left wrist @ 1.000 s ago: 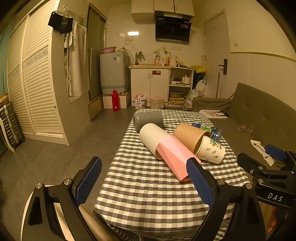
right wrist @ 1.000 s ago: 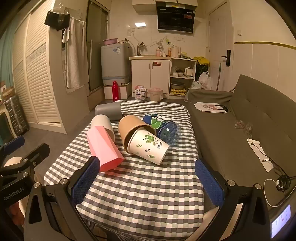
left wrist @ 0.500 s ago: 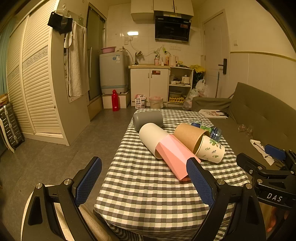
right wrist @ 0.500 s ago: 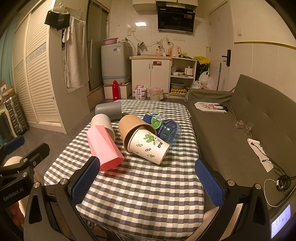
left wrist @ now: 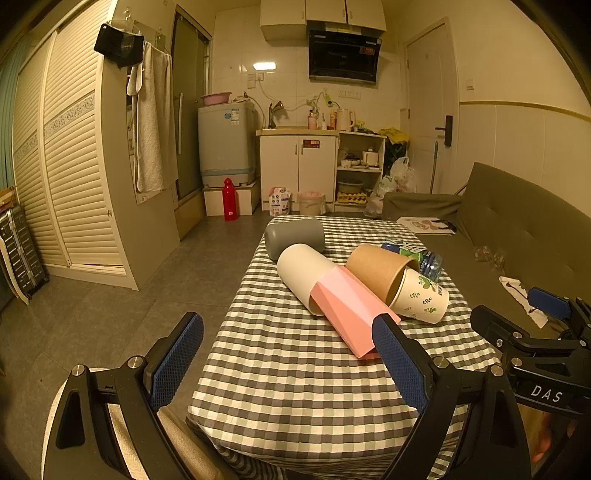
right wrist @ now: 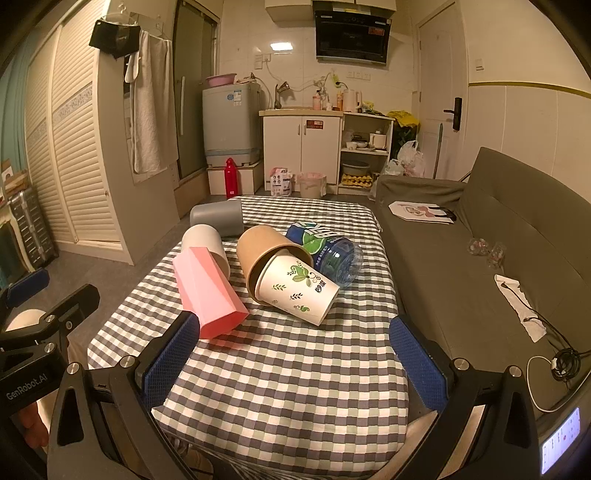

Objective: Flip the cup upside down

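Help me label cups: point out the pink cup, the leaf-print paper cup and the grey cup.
pink cup [right wrist: 207,295], right wrist view, faceted side.
leaf-print paper cup [right wrist: 299,288], right wrist view, printed side.
grey cup [left wrist: 295,238], left wrist view, side wall.

Water bottle [left wrist: 424,258] mostly hidden behind brown cup [left wrist: 376,269]; label text illegible.

Gray-and-white checked tablecloth [right wrist: 288,369] front and centre, with a blue-labelled water bottle [right wrist: 332,254] lying on its side at about 1 o'clock on it. Olive sofa [right wrist: 517,229] off at 3 o'clock, with a crumpled white tissue [right wrist: 519,306] on the seat and a coiled cable [right wrist: 561,363] down at 4. Back wall at 12: white cabinet [right wrist: 319,147], black range hood [right wrist: 351,35] above. Washing machine [right wrist: 231,118] at 11, red bottle [right wrist: 230,176] just in front. Towel [right wrist: 149,107] hanging at 10.
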### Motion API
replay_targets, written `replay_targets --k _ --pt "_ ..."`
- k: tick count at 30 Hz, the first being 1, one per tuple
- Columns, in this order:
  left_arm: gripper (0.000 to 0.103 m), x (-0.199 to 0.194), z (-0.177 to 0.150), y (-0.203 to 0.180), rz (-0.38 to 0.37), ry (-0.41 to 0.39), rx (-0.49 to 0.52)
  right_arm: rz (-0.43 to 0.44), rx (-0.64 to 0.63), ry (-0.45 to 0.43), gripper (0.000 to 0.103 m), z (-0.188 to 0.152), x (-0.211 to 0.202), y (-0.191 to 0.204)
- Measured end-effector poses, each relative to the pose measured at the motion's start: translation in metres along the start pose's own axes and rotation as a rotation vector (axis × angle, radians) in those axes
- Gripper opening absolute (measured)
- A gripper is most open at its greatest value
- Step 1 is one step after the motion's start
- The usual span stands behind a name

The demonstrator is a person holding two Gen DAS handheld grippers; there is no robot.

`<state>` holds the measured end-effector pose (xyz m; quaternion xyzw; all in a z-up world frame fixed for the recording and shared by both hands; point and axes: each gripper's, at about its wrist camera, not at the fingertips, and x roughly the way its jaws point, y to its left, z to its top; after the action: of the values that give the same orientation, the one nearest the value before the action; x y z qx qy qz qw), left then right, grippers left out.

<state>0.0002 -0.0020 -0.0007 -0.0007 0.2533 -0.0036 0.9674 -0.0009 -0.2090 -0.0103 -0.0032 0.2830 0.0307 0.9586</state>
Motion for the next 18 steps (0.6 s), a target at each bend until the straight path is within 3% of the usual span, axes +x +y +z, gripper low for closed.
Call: replay_targets --k 18 --pt "0.095 0.0010 -0.0015 -0.0003 0.001 0.001 0.002 0.000 -0.001 0.008 0.103 -0.0020 0.0044 0.0001"
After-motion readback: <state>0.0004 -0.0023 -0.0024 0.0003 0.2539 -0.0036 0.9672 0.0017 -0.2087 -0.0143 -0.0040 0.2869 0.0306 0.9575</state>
